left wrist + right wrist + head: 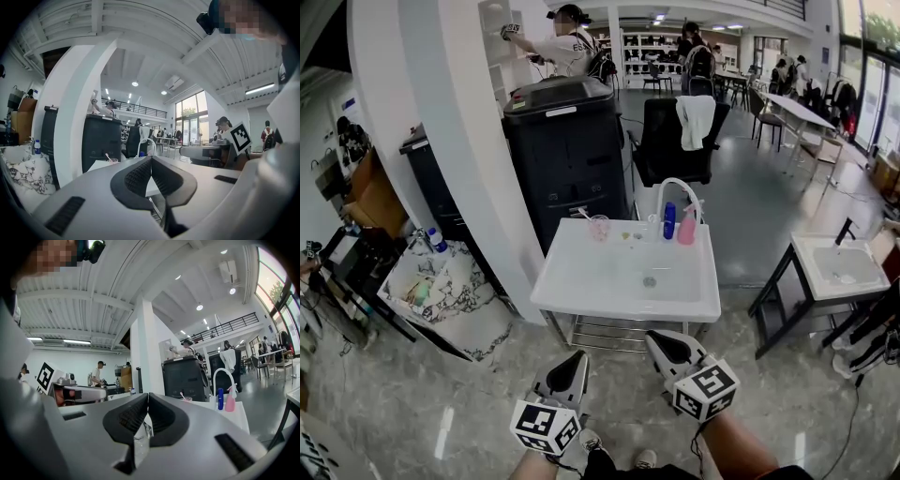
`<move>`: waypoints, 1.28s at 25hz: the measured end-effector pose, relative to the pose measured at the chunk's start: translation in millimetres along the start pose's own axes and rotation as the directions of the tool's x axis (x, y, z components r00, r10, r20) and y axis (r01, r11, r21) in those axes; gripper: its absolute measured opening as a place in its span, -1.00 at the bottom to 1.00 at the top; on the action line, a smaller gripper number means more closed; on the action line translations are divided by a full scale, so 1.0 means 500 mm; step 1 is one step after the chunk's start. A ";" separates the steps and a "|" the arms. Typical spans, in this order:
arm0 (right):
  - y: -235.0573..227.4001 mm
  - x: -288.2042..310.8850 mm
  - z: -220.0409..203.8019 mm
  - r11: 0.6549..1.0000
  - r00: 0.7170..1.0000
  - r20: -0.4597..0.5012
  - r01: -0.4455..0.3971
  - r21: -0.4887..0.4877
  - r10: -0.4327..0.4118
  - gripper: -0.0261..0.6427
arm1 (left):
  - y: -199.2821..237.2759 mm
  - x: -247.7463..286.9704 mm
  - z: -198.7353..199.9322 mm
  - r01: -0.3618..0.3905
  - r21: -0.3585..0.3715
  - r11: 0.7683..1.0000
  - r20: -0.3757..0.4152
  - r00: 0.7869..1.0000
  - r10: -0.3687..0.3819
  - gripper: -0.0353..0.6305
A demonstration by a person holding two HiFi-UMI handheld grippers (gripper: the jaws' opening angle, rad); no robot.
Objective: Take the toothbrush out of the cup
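Cup [599, 227] sits on far rim of white sink [572, 291], left of mid, approx. halfway btwn the far-left corner and the arched tap [673, 187]. Toothbrush [584, 214] stands in the cup, lower end inside. Its long axis is tilted, not upright, and its upper end points up and toward the sink's left edge. Too small to tell bristle end from handle. Blue bottle [669, 221] and pink bottle [687, 228] stand by the tap, right of the cup.

Left gripper [577, 360] and right gripper [659, 339] are held side by side on the near side of the sink, well apart from the cup and short of the near edge. Both point level toward the sink. On both grippers the fingers are closed together w/ nothing btwn them.
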State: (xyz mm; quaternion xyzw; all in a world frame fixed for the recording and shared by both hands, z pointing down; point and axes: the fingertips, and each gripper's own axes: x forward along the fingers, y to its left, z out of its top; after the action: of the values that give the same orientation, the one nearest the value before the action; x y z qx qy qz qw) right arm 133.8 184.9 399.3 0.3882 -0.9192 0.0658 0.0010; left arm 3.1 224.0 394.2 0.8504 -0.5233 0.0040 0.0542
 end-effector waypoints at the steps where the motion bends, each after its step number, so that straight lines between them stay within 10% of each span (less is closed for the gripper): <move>1: -0.002 0.006 -0.002 1.000 1.000 -0.002 0.002 0.003 -0.002 -0.87 | 0.006 0.003 -0.001 -0.001 -0.001 1.000 -0.001 1.000 0.001 -0.84; 32: 0.000 0.376 0.016 0.993 0.994 0.005 0.113 -0.022 -0.113 -0.51 | 0.385 0.111 0.005 0.074 -0.032 0.997 -0.013 0.997 -0.074 -0.29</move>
State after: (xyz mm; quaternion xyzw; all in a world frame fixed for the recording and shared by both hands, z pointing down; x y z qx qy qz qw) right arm 2.9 49.9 401.1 0.4395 -0.8965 0.0545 0.0072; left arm -143.3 88.5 412.4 0.8682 -0.4910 -0.0003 0.0713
